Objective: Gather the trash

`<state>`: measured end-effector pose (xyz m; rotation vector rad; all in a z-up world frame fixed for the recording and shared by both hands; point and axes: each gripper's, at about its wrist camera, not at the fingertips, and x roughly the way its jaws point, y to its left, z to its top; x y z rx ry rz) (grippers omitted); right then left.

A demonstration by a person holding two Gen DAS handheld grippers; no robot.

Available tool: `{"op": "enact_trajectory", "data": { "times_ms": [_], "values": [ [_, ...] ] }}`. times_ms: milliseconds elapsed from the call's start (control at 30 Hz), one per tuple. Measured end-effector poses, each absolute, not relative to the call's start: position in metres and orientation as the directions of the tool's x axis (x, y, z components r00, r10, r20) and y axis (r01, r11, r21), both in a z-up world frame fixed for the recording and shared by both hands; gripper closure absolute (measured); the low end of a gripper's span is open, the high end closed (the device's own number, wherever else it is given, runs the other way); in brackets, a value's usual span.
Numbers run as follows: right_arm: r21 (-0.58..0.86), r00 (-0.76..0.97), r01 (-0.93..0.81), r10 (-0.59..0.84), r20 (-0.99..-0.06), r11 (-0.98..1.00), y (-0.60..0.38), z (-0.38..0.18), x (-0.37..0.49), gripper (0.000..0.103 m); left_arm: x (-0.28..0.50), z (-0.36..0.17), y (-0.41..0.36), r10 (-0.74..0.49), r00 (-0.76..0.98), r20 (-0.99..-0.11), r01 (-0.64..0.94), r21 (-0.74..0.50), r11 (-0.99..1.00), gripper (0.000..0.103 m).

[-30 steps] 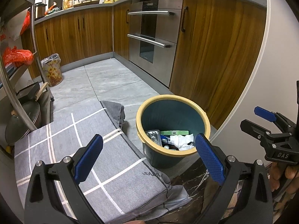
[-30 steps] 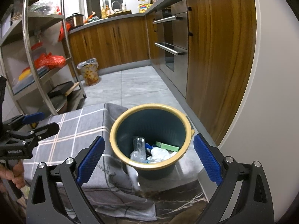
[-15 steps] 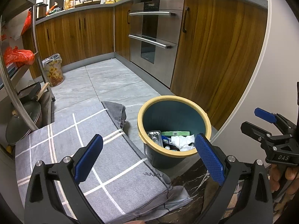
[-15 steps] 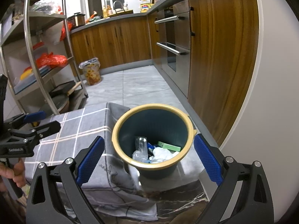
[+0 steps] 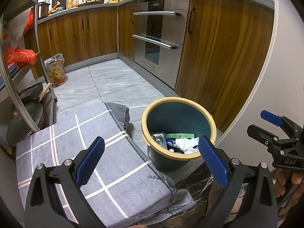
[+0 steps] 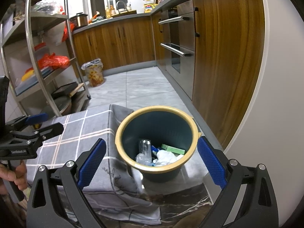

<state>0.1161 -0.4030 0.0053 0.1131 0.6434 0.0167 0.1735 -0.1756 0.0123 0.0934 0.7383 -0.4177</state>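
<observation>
Little has shifted since the earlier frames: both claws hover in nearly the same spots, and the bin sits a touch lower in each view. From the left wrist camera, the left claw (image 5: 151, 158) hangs with its blue pads (image 5: 90, 160) spread wide and nothing between them, above the edge of a grey checked cloth (image 5: 76, 152) that lies folded over a raised surface. Just beside the cloth stands a dark green bin (image 5: 178, 131) with a yellow rim, on the floor near a wooden cabinet (image 5: 218, 53). Inside the bin lie crumpled white paper (image 5: 185, 144), a green box (image 5: 179, 135) and a piece of foil packaging (image 5: 159, 137). At the far right the right claw (image 5: 266, 123) shows, also spread apart and empty, held by a hand (image 5: 288, 182). From the right wrist camera, the right claw (image 6: 150, 164) frames the same bin (image 6: 156, 138) between its open pads; a clear plastic bottle (image 6: 144, 149) rests against the bin's inner wall next to the white paper (image 6: 165, 156) and green box (image 6: 173, 149). On the left, the left claw (image 6: 42, 122) hovers over the cloth (image 6: 81, 131), fingers apart, with a hand (image 6: 18, 174) on its grip. A steel shelf rack (image 6: 38, 57) stands behind.
</observation>
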Motion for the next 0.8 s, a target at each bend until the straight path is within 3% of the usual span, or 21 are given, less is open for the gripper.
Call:
{"op": "enact_trajectory", "data": {
  "times_ms": [800],
  "values": [
    [0.109,0.801,0.013,0.055,-0.596,0.994,-0.3998,0.0072,0.1167,0.007,0.1721,0.0131,-0.1802,-0.328,0.676,-0.66,0.396,-0.05,0.917,0.005]
  ]
}}
